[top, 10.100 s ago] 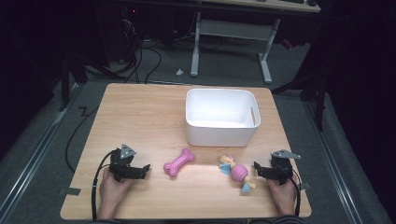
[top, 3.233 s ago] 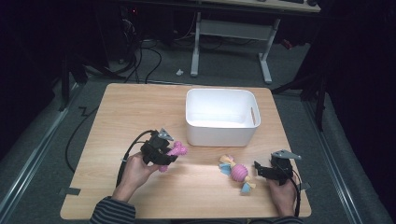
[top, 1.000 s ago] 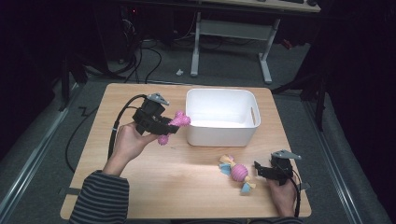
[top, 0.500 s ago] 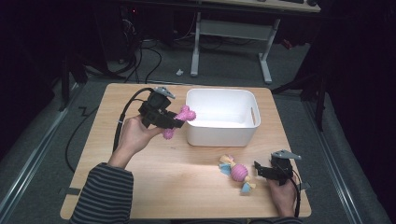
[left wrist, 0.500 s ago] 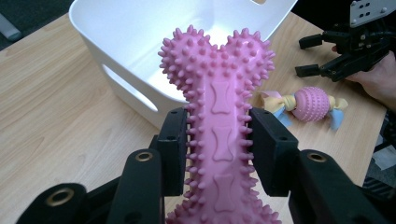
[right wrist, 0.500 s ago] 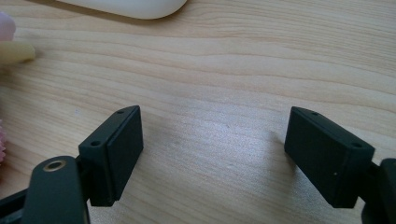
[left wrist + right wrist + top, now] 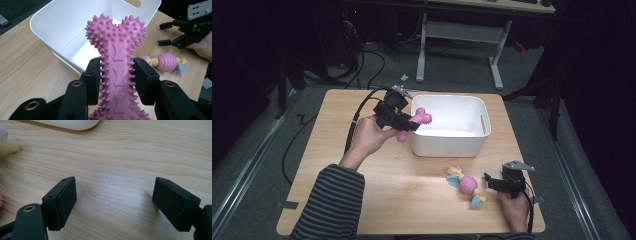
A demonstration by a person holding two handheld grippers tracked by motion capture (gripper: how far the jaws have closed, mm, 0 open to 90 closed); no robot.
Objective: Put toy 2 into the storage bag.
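where dark floor surrounds, pale wooden table (image 7: pixel 362 200)

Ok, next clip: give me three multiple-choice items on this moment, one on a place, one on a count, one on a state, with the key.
1. Where is the pink spiky bone toy?
A. lying on the table
B. held over the near left rim of the white bin
C. beside the right gripper

2. How many toys are in sight?
A. one
B. two
C. four

3. How does the right gripper stand?
A. open over bare wood
B. shut on the ball toy
C. shut on the bin's rim

Key: 1 B, the left gripper clamps the bone's shaft with its head at the bin's rim. 2 B, the bone and the pink ball toy with pastel ends on the table. 3 A, its jaws stand wide apart with nothing between them.
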